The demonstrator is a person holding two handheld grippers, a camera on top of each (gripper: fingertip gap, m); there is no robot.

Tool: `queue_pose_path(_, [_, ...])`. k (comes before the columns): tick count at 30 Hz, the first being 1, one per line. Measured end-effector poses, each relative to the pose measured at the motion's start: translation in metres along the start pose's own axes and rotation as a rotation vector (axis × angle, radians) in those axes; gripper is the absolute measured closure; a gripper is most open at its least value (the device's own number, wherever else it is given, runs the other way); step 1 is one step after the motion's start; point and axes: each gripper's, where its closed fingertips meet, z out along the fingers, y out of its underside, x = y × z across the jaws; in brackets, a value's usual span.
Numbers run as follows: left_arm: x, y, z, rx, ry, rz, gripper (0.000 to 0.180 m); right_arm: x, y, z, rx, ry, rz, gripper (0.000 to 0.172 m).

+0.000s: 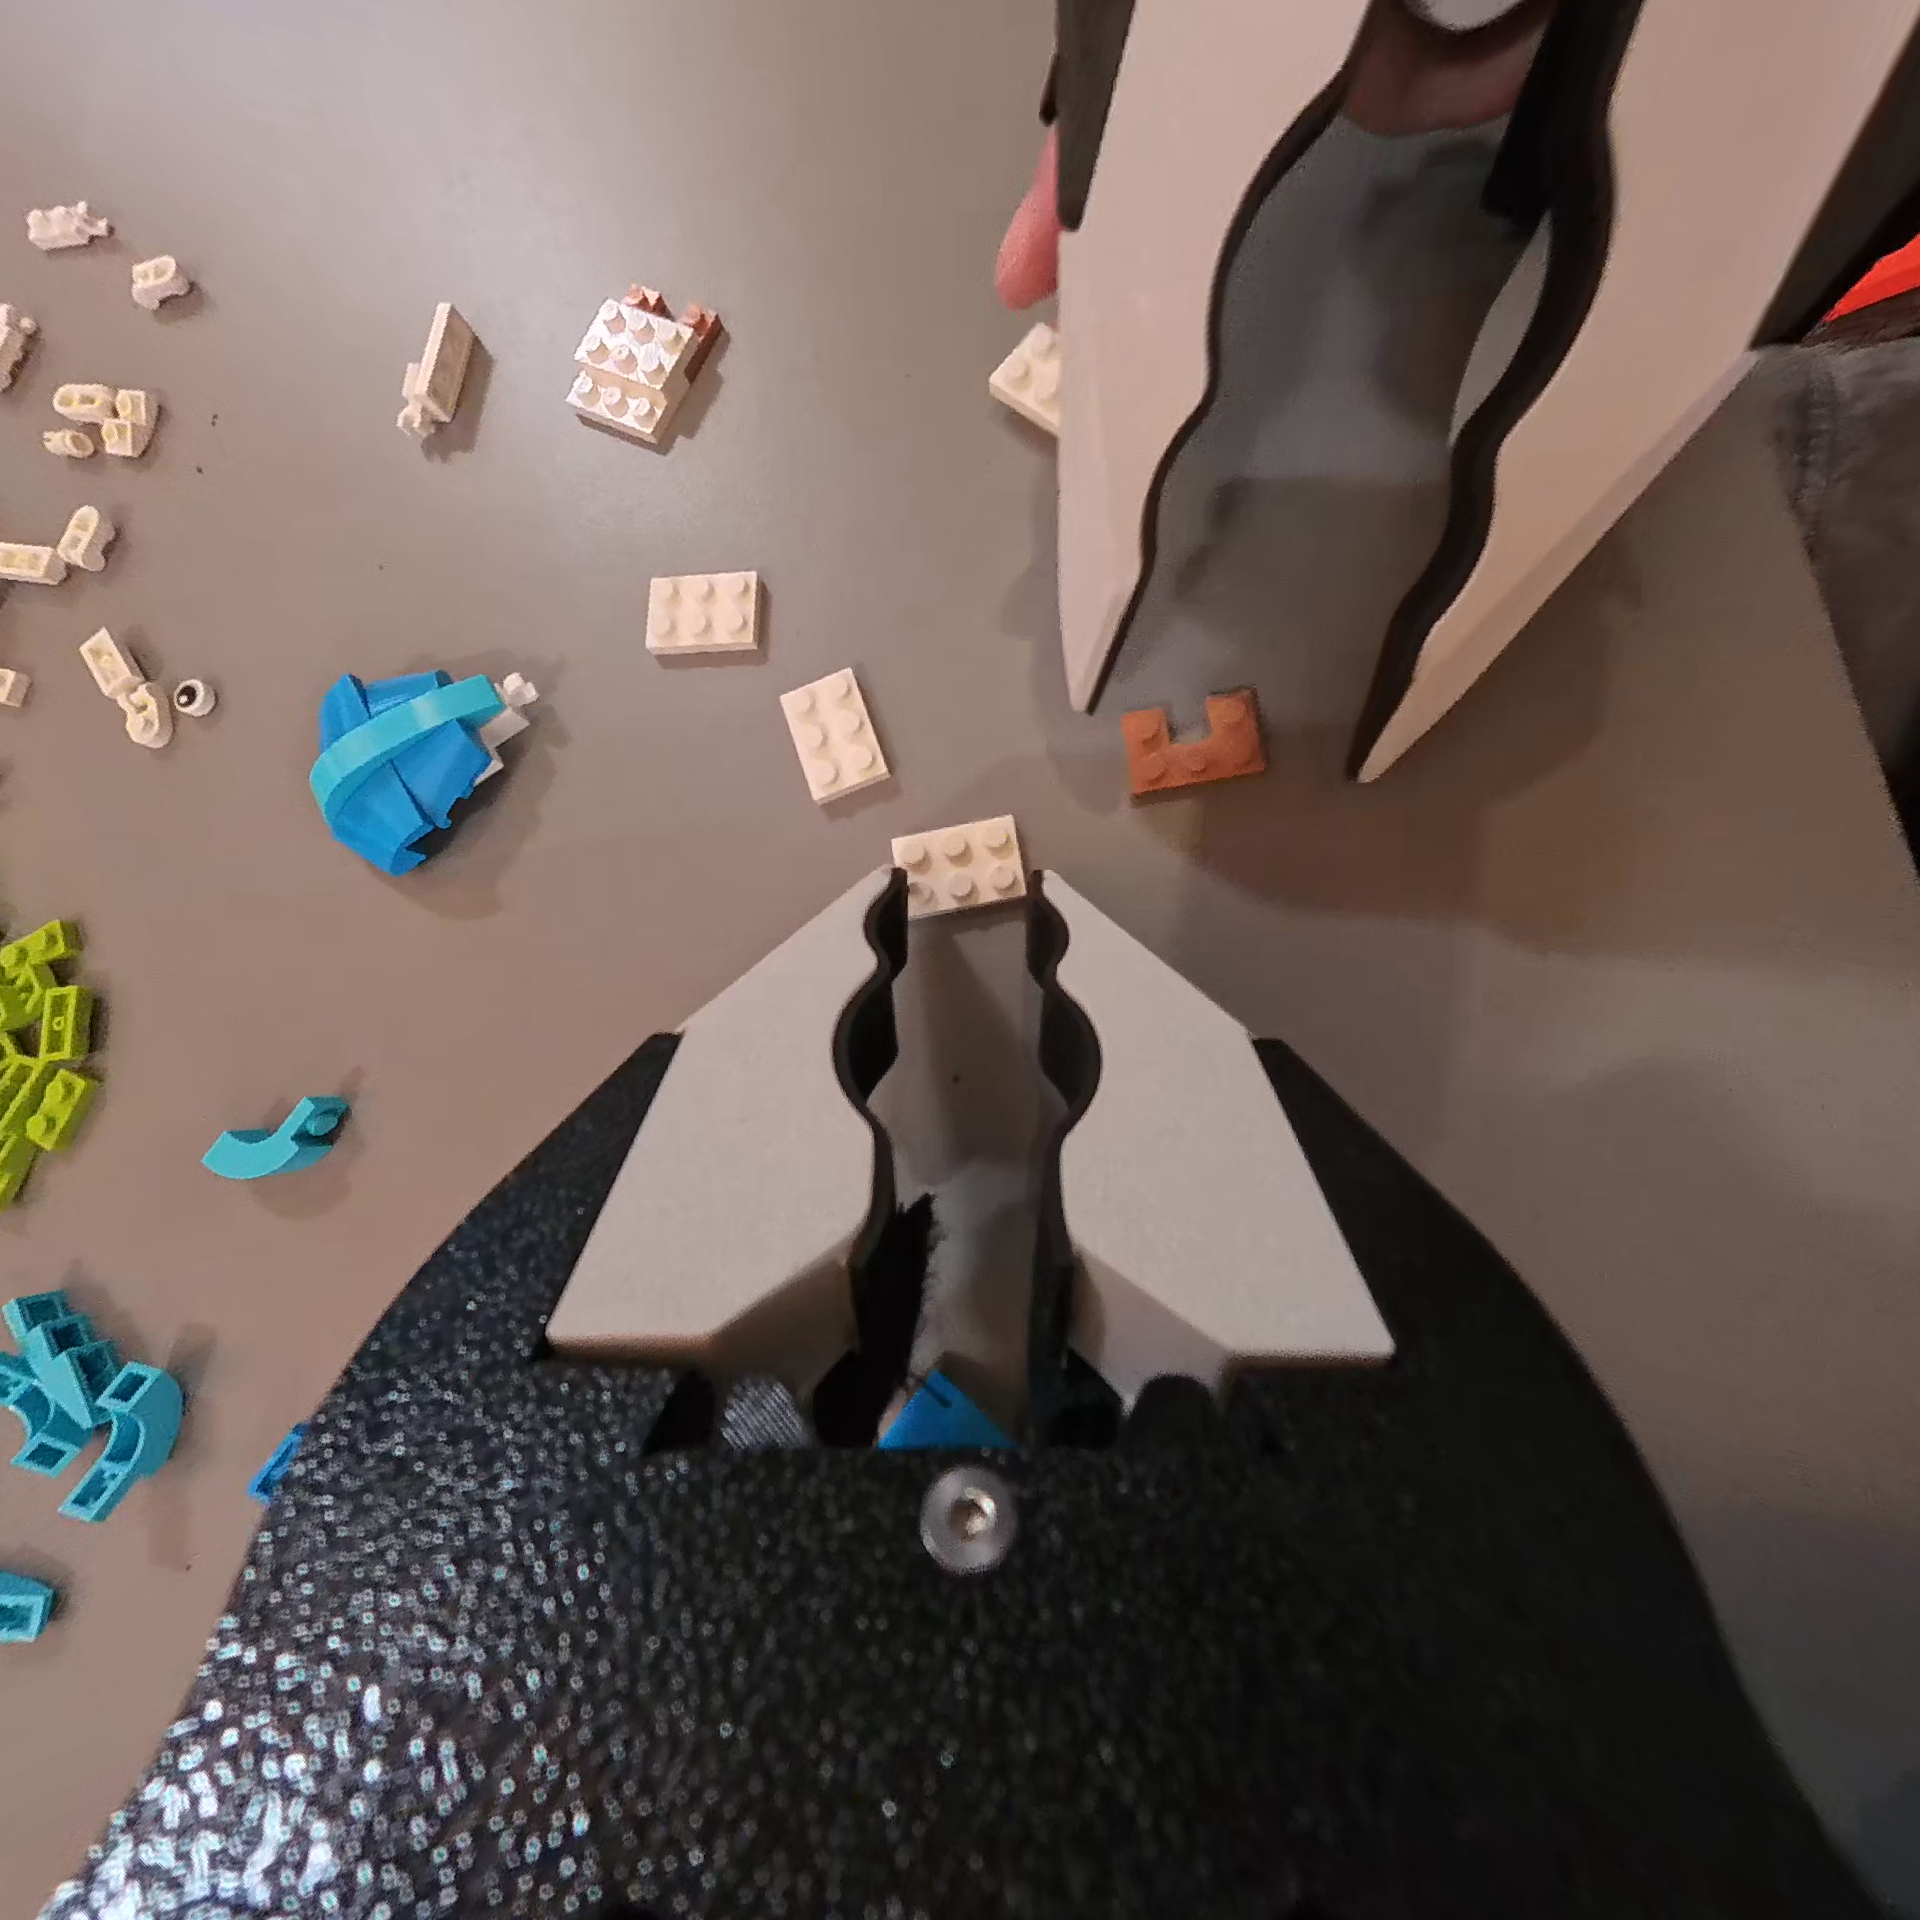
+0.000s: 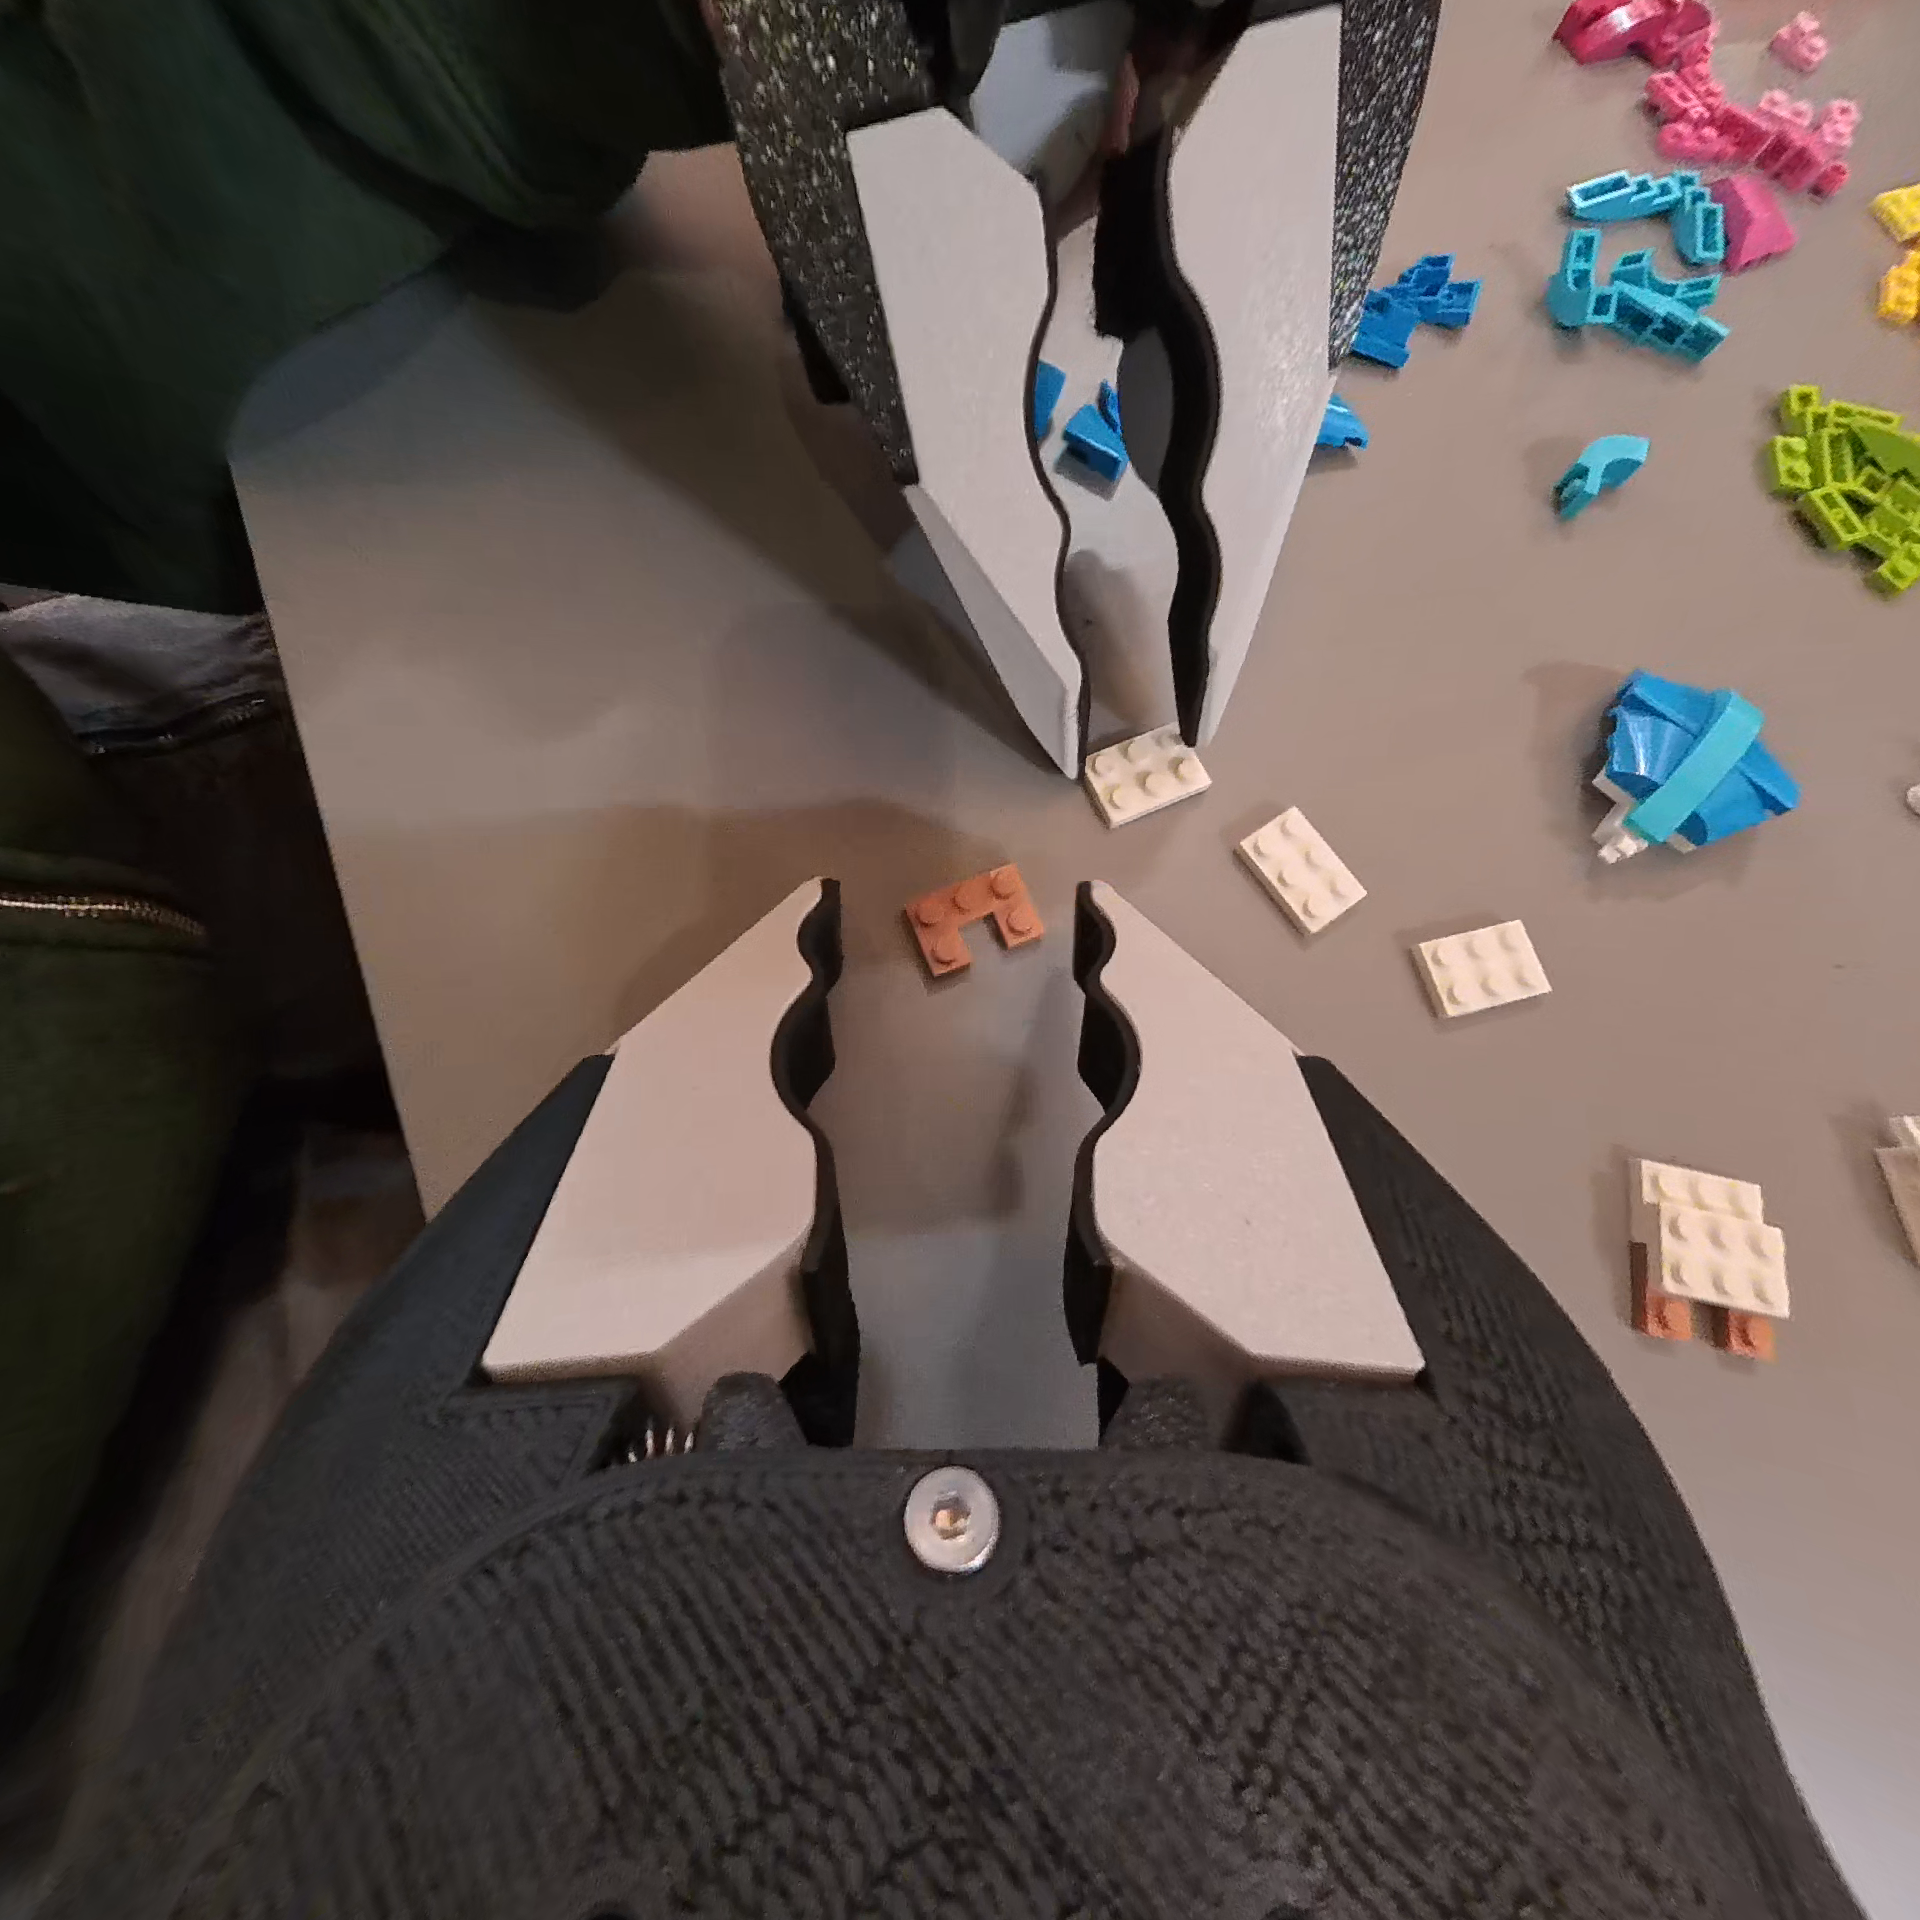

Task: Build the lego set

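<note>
Two hand-held grippers face each other, tips down, over a grey table strewn with toy building bricks.

The left gripper has its jaws narrowly parted around the near end of a white six-stud plate lying flat on the table. Both fingertips stand at the plate's short edges, but whether the pads press on it cannot be told. In the right wrist view the same gripper enters from 12 o'clock, its tips at the plate.

The right gripper has its jaws set wide. A brown notched plate lies flat between its fingertips, with clear table on either side and neither pad touching it. In the left wrist view this gripper comes down from 1 o'clock, the brown plate lying nearer its left-hand tip.

Two more white six-stud plates lie at 10 to 11 o'clock of the left gripper's tips. Farther toward 9 o'clock sits a blue brick assembly with a turquoise arch. A small white-and-brown stack lies at 11 o'clock. Lime bricks, turquoise bricks and small white parts line the left edge.
</note>
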Motion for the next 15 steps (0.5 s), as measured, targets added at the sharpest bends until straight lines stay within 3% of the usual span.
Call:
queue_pose_path(1, [0.000,0.000,0.000,-0.003,-0.001,0.007,0.160,0.000,0.001,0.001,-0.007,-0.006,-0.001,0.126])
queue_pose_path(9, [0.014,-0.017,-0.007,0.082,0.049,0.069,0.160,0.003,0.010,-0.001,-0.030,0.022,-0.001,0.147])
queue_pose_path(15, [0.027,-0.026,-0.005,0.120,0.096,0.123,0.160,0.008,0.014,-0.005,-0.018,0.064,0.018,0.144])
